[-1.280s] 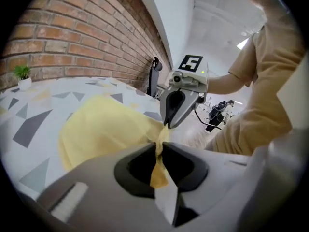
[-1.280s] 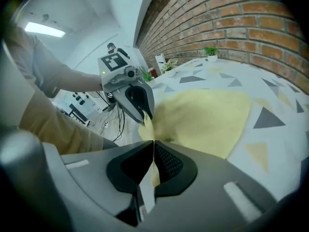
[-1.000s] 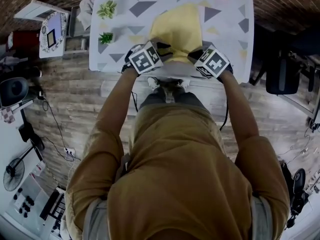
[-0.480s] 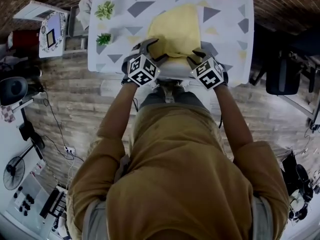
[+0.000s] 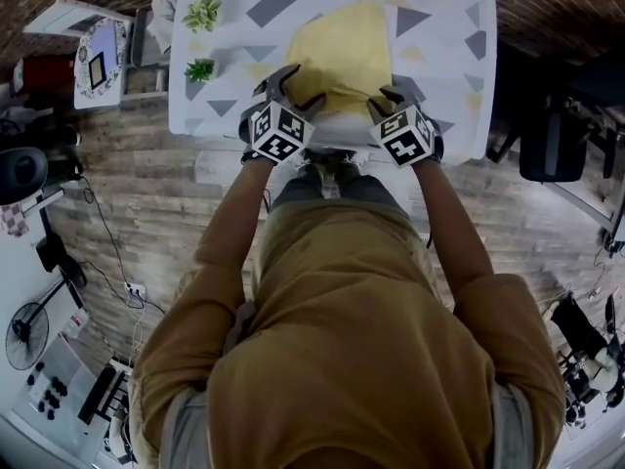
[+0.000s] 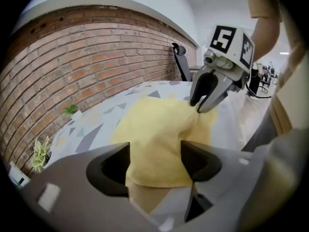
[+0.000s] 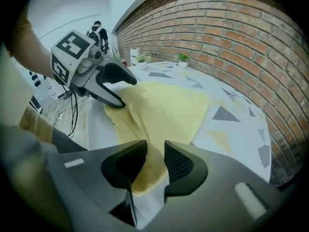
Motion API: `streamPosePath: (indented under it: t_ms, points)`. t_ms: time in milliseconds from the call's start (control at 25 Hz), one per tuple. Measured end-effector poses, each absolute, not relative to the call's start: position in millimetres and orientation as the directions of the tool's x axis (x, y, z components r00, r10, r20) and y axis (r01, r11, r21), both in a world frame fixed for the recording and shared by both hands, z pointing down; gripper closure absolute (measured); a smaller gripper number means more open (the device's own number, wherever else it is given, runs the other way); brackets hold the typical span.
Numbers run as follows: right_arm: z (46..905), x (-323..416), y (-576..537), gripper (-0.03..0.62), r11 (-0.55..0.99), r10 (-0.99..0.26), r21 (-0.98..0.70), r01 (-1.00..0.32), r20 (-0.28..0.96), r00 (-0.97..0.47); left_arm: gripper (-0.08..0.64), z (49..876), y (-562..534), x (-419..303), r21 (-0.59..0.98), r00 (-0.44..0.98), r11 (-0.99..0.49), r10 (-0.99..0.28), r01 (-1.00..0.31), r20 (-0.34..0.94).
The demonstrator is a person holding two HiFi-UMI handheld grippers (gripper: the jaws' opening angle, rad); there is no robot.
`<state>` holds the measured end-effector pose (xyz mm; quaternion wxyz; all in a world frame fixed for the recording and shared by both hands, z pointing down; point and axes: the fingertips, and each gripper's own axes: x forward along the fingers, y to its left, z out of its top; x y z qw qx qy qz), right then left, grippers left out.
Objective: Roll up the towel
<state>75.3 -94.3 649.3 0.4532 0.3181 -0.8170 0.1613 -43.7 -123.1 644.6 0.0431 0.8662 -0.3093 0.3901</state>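
Note:
A yellow towel (image 5: pixel 342 52) lies flat on the patterned table (image 5: pixel 439 27), its near edge at the table's front. My left gripper (image 5: pixel 298 88) is at the towel's near left corner. Its jaws are opening and stand wide, with the towel's edge (image 6: pixel 154 144) between the pads but not pressed. My right gripper (image 5: pixel 391 101) is at the near right corner. Its jaws (image 7: pixel 155 161) are pinched narrowly on a raised fold of the towel (image 7: pixel 149 175). In the left gripper view the cloth tents up to the right gripper (image 6: pixel 205 103).
Two small potted plants (image 5: pixel 203 13) (image 5: pixel 200 69) stand along the table's left edge. A black office chair (image 5: pixel 547 145) is on the floor to the right. A small side table with a framed picture (image 5: pixel 98 66) stands at the left. Cables run over the wooden floor.
Both grippers have tipped downward and drawn a little back to the towel's near edge. The left jaws have spread wide apart; the right jaws stay narrow around the cloth.

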Motion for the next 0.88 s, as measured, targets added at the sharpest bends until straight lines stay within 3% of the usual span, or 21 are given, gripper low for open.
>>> streamPosePath:
  t_ms: [360,880]
  points:
    - [649.8,71.1,-91.4,0.480,0.781,-0.353,0.044,-0.623,0.855,-0.381,0.197,644.7,-113.6,-48.9,-0.220,0.493,-0.798,-0.536,-0.562,0.685]
    - [614.1,83.7,-92.8,0.456,0.751,-0.447,0.083,-0.655,0.793,-0.413,0.195,620.3,-103.2,-65.5,-0.271,0.493,-0.785,-0.575,-0.557,0.653]
